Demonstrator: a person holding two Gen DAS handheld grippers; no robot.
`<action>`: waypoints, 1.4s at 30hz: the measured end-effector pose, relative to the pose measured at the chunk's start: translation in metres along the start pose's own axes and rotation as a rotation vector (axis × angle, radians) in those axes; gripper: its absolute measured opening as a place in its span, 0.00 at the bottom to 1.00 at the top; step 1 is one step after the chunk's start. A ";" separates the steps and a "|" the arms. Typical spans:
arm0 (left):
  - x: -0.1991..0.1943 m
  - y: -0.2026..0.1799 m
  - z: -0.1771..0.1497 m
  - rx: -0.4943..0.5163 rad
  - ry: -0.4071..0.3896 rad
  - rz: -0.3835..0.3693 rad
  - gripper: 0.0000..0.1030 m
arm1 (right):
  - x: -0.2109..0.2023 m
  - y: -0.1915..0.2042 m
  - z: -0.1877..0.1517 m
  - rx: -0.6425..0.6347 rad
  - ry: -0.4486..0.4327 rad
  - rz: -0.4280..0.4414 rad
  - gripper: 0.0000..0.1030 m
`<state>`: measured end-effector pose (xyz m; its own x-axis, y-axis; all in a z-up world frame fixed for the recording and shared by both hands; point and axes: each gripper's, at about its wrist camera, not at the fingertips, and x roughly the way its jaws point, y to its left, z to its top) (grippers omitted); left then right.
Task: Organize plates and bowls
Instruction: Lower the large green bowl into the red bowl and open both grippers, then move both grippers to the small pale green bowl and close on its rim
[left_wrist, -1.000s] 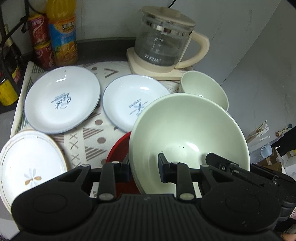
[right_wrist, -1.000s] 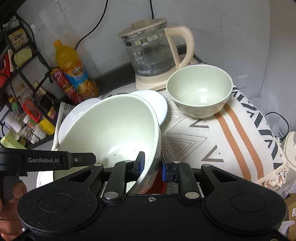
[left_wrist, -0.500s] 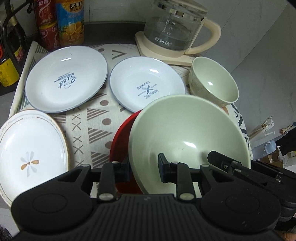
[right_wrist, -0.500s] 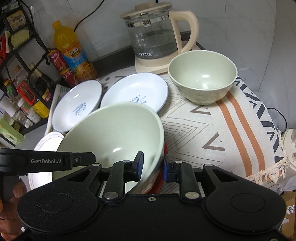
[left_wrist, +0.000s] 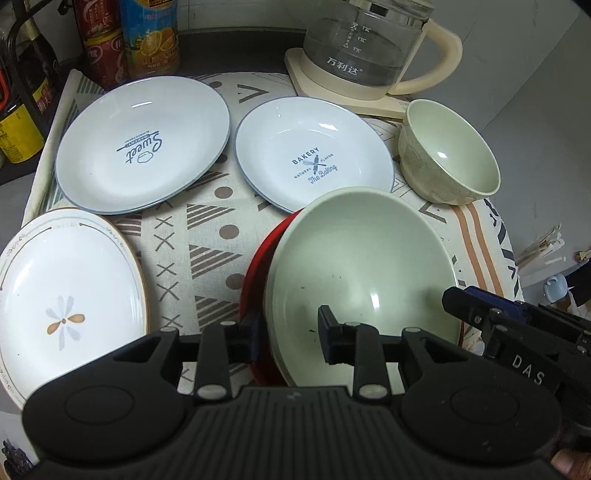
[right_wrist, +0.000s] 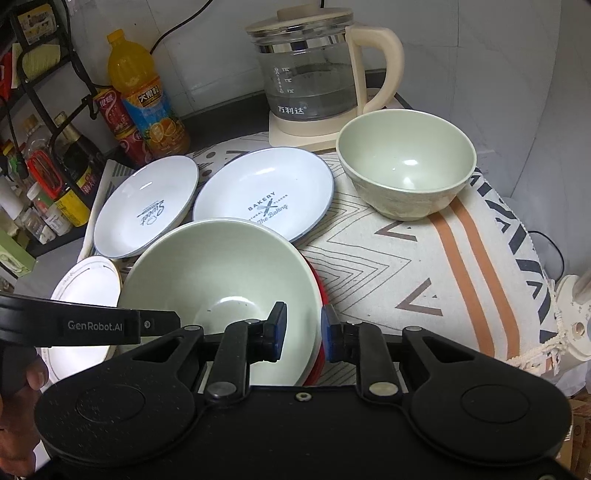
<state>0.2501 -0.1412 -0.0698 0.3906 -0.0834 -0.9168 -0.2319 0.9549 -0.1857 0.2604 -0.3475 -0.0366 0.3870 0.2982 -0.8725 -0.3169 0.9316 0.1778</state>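
Note:
A large pale green bowl (left_wrist: 362, 273) sits nested in a red bowl (left_wrist: 255, 273) on the patterned cloth; it also shows in the right wrist view (right_wrist: 221, 273). My left gripper (left_wrist: 290, 338) straddles the bowl's near left rim, jaws apart. My right gripper (right_wrist: 301, 334) straddles its right rim, jaws slightly apart and not pressing. A smaller green bowl (right_wrist: 406, 162) stands at the back right. Two white-blue plates, "Sweet" (left_wrist: 144, 144) and "Bakery" (left_wrist: 314, 151), lie behind. A white flower plate (left_wrist: 62, 295) lies at the left.
A glass kettle (right_wrist: 314, 77) on its cream base stands at the back. Drink bottles and cans (right_wrist: 144, 99) and a rack with sauce bottles (right_wrist: 44, 158) line the back left. The cloth (right_wrist: 424, 280) drops off at the right table edge.
The green bowl came down from tilted to level, settling into the red bowl. Both grippers' jaws opened off its rim.

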 end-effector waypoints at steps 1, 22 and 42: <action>-0.001 0.000 0.000 -0.002 0.000 -0.001 0.28 | 0.000 -0.001 -0.001 0.006 -0.001 0.006 0.20; -0.041 -0.004 0.021 0.004 -0.132 0.011 0.65 | -0.027 -0.032 0.011 0.150 -0.127 0.035 0.63; -0.024 -0.060 0.060 0.101 -0.166 -0.056 0.81 | -0.044 -0.077 0.020 0.274 -0.223 -0.109 0.98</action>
<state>0.3080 -0.1794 -0.0158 0.5434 -0.0968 -0.8339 -0.1183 0.9746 -0.1902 0.2855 -0.4280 -0.0027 0.5946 0.2041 -0.7777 -0.0315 0.9724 0.2312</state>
